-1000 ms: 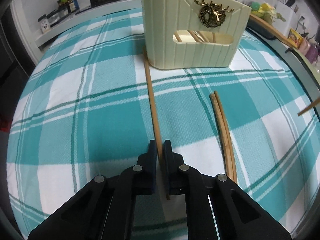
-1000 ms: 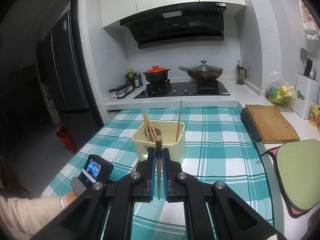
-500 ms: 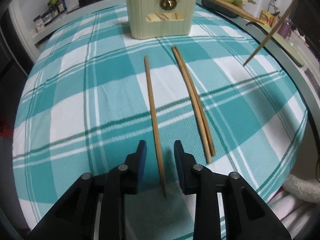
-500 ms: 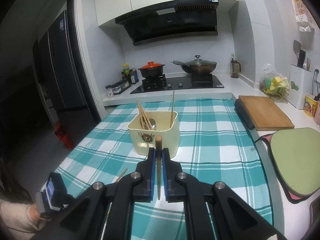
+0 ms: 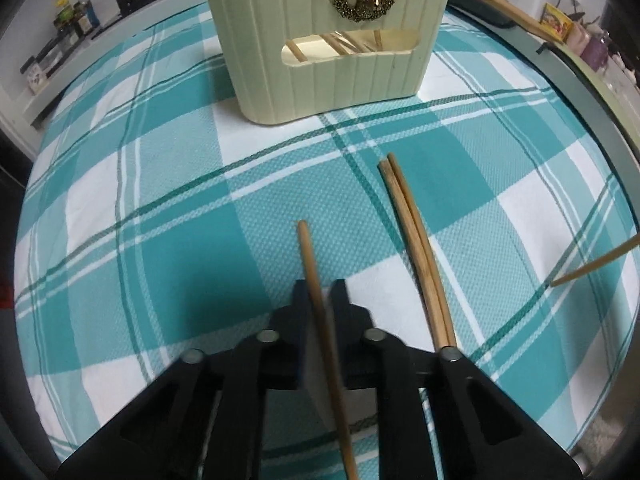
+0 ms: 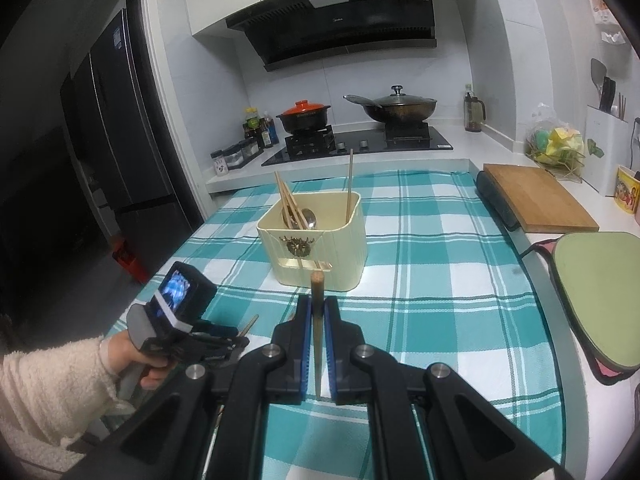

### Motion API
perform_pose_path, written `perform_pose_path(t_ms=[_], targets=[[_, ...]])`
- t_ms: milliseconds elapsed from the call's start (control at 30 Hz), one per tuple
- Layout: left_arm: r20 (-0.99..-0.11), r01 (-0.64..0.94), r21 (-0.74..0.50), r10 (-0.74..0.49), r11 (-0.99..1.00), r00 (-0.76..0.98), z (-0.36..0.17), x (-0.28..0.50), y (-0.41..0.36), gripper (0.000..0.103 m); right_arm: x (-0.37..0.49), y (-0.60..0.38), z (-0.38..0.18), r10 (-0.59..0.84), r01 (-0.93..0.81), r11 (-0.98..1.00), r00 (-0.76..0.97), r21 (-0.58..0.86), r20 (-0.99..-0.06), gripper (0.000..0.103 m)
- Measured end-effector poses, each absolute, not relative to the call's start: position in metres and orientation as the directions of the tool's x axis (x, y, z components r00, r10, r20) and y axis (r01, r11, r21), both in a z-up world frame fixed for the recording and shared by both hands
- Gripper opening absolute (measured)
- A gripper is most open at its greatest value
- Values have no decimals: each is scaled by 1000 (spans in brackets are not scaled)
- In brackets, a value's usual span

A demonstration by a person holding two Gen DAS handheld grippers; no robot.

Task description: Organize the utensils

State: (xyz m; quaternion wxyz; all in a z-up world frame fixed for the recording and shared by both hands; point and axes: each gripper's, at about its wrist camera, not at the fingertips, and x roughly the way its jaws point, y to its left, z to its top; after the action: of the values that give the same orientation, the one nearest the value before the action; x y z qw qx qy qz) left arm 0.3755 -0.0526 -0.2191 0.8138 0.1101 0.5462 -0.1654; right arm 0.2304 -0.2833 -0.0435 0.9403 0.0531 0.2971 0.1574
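A cream utensil holder (image 5: 326, 36) with a brass deer emblem stands on the teal plaid cloth; it also shows in the right wrist view (image 6: 316, 240), holding chopsticks and a spoon. My left gripper (image 5: 320, 294) is shut on a wooden chopstick (image 5: 310, 256) that points toward the holder. A pair of chopsticks (image 5: 416, 240) lies on the cloth just to its right. My right gripper (image 6: 317, 310) is shut on another chopstick (image 6: 317, 308), held above the table in front of the holder; that chopstick's tip shows in the left wrist view (image 5: 592, 266).
A wooden cutting board (image 6: 536, 200) and a green mat (image 6: 600, 300) sit at the table's right. A stove with an orange pot (image 6: 304, 114) and a wok (image 6: 396, 104) is behind. The left hand-held gripper (image 6: 180, 320) shows at the lower left.
My left gripper was open around the single chopstick and has closed on it, moving forward toward the holder. My right gripper has kept its chopstick and pulled back a little.
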Motion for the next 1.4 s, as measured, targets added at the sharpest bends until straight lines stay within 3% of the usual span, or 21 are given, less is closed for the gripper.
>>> perform_pose_path(t_ms=[133,467,633,867,1400], targets=[[-883,378,-6,-183,926,433,-204,379,-53,3,240,-279,-47,330,-265,944,770,198,-546,7],[-568,325,-130,-339,937,750,-66,321,-11,5,260,-256,-19,351,-302,936,793,180,-497,7],[-480,316,-153,-350,936,805,-36,308,1,4,262,-240,-1,364,-328,931,804,161,-471,7],[-437,309,-157,-347,938,830,-26,304,8,3,259,-231,14,367,-340,930,813,143,-453,7],[-460,361,-109,-368,926,808,28,289,-2,3,268,-238,39,361,-330,932,829,149,-427,7]])
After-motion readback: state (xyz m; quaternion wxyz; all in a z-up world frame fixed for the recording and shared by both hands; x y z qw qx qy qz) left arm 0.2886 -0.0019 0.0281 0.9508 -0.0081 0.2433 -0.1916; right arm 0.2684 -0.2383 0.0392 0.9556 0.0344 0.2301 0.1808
